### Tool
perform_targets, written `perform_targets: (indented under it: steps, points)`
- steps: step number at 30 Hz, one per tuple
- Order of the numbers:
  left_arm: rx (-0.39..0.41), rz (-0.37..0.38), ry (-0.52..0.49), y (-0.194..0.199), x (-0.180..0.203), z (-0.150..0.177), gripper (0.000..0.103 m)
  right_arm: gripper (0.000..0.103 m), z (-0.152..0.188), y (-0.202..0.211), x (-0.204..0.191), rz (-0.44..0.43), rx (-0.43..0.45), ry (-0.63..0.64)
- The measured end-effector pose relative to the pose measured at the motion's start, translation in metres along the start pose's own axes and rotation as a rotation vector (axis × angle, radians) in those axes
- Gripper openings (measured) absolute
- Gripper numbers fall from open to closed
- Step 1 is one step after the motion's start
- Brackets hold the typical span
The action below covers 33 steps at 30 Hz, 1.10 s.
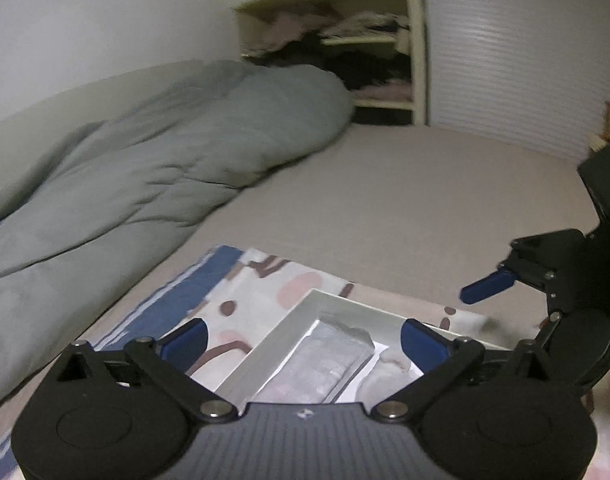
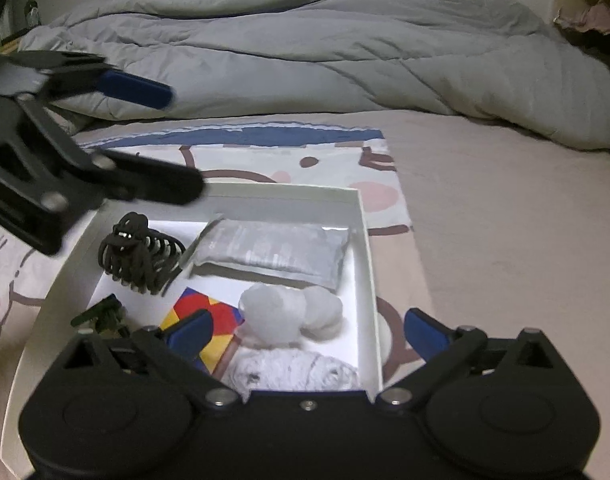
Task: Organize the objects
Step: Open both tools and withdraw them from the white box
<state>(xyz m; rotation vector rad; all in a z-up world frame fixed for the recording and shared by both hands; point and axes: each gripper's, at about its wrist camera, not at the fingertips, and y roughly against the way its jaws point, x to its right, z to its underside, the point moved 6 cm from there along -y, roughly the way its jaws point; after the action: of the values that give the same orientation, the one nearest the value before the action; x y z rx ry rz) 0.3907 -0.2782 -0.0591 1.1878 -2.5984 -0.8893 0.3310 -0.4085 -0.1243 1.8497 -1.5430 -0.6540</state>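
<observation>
A white open box [image 2: 365, 232] sits on a patterned cloth [image 2: 333, 164] on the bed. In it lie a grey foil pouch [image 2: 273, 250], a black hair claw [image 2: 139, 258], white cotton balls [image 2: 289, 314], a coloured card [image 2: 213, 314], a small dark green item [image 2: 103, 314] and a white knit piece [image 2: 301, 372]. My right gripper [image 2: 309, 332] is open and empty over the box's near edge. My left gripper [image 1: 303, 338] is open and empty above the box [image 1: 305, 304]; it also shows in the right wrist view [image 2: 177, 140] over the box's left side.
A grey duvet [image 2: 305, 52] is bunched along the far side of the bed. Bare pinkish sheet [image 2: 505, 220] lies right of the cloth. A white shelf unit with clothes [image 1: 345, 40] stands past the bed's end. The right gripper shows in the left wrist view [image 1: 489, 288].
</observation>
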Motion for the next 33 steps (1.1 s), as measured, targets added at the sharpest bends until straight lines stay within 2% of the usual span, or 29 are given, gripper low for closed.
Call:
perform_targets:
  steps: [6,11,15,21,25,33]
  points:
    - [0.019,-0.109,0.094,0.05,0.001,0.01,0.103,0.103,-0.005,0.036,-0.012,0.073,0.063,-0.004]
    - [0.021,-0.223,0.216,0.095,-0.001,0.02,0.103,0.103,-0.008,0.062,-0.026,0.09,0.077,-0.041]
    - [0.019,-0.316,0.27,0.131,0.0,0.027,0.103,0.103,-0.006,0.083,-0.038,0.107,0.084,-0.058]
    - [0.037,-0.367,0.362,0.183,0.004,0.037,0.103,0.103,0.001,0.126,-0.053,0.107,0.117,-0.072]
    - [0.024,-0.429,0.364,0.214,0.018,0.044,0.103,0.103,0.007,0.155,-0.065,0.11,0.151,-0.082]
    - [0.009,-0.412,0.395,0.263,0.053,0.062,0.103,0.103,0.021,0.209,-0.085,0.098,0.203,-0.126]
